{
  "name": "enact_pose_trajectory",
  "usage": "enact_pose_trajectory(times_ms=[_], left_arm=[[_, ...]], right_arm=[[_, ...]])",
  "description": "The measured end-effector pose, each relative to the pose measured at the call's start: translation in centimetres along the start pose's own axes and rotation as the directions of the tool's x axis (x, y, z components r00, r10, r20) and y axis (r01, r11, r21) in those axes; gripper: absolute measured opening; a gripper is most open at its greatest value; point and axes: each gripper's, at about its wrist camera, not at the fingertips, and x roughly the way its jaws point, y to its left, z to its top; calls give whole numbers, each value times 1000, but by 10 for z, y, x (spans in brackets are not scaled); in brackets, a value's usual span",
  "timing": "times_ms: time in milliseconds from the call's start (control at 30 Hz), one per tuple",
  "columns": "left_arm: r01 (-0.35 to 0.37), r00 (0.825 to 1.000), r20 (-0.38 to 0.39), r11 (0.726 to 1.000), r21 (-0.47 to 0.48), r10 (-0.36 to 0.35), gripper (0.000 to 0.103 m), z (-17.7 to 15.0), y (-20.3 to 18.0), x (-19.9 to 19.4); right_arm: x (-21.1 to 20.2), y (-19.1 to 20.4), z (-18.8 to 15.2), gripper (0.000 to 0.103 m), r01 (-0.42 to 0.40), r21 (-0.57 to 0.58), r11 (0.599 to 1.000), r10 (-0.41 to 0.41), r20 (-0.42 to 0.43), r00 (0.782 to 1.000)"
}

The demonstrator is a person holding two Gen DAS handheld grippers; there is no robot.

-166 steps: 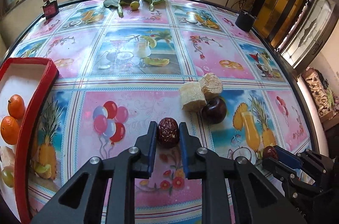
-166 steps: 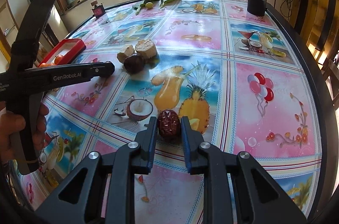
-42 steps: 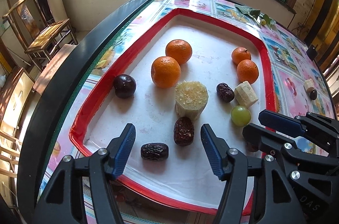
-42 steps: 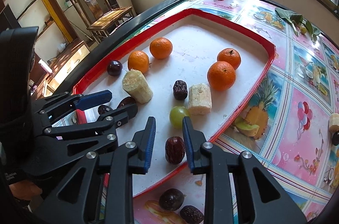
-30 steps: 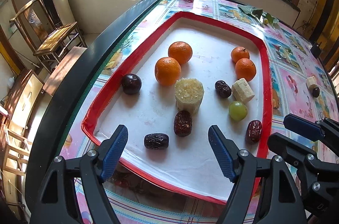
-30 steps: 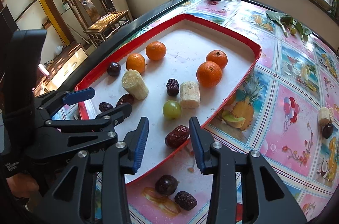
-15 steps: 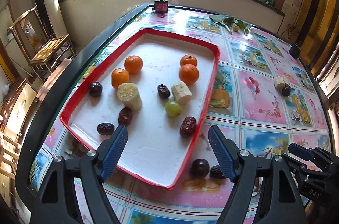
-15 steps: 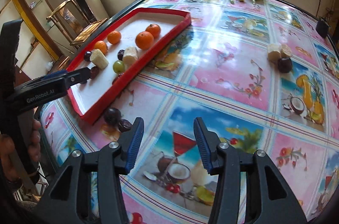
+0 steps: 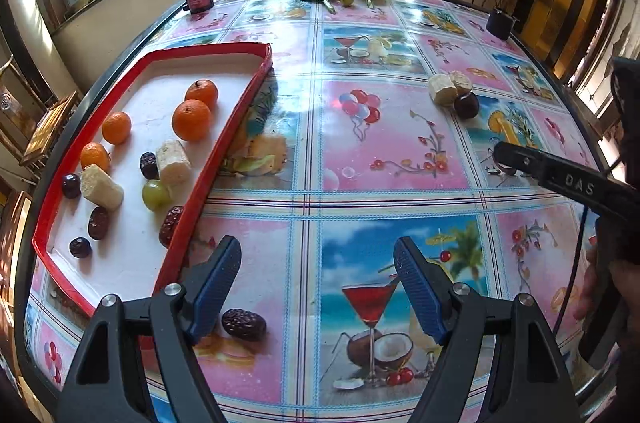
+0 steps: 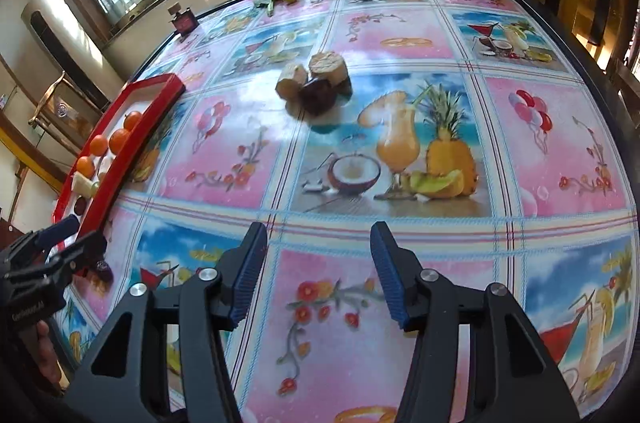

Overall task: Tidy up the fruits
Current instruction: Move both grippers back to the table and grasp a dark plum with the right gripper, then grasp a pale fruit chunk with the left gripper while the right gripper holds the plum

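Beside left jaws — loose date (image 9: pixel 243 323)

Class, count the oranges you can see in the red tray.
4, all inside the red tray: two near its right wall, two near its left wall. None seem hidden.

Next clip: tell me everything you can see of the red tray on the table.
The red tray is a long, shallow rectangle with a glossy red raised rim and a white floor, lying flat near the table's left edge. Inside sit four oranges, two pale cut chunks, a green grape, a dark plum and four dates, one leaning against the right rim. Neither tool touches it.
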Motion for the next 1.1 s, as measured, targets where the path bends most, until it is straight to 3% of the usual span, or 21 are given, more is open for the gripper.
enact_pose_trajectory(times_ms=[200, 400, 467, 500, 667, 800, 933, 1100], left_arm=[[0, 1000, -9, 1000, -7, -1, 79, 5, -8, 6], [-16, 1000, 4, 1000, -21, 16, 79, 25, -11, 14], [-23, 1000, 21, 1000, -15, 23, 79, 36, -16, 17], [-25, 999, 31, 1000, -9, 26, 79, 42, -20, 19], [6, 998, 58, 1000, 5, -6, 79, 74, -41, 34], [93, 995, 38, 995, 20, -94, 79, 93, -63, 52], [82, 995, 45, 993, 87, -86, 79, 105, -85, 69], [122, 992, 5, 991, 62, -122, 79, 115, -88, 89]], right_arm=[[39, -1, 45, 57, -15, -73, 997, 17, 27, 1000], [59, 9, 66, 56, -49, -149, 988, 54, 29, 998], [62, 17, 65, 35, -33, -210, 977, 37, 18, 999], [62, 19, 64, 32, -29, -228, 973, 34, 19, 999], [54, 5, 62, 32, -39, -198, 979, 46, 27, 999], [34, -8, 51, 32, -29, -215, 976, 38, 41, 998], [24, -25, 42, 32, -26, -189, 982, 33, 32, 999], [25, -40, 37, 32, -46, -139, 989, 50, 26, 998]])
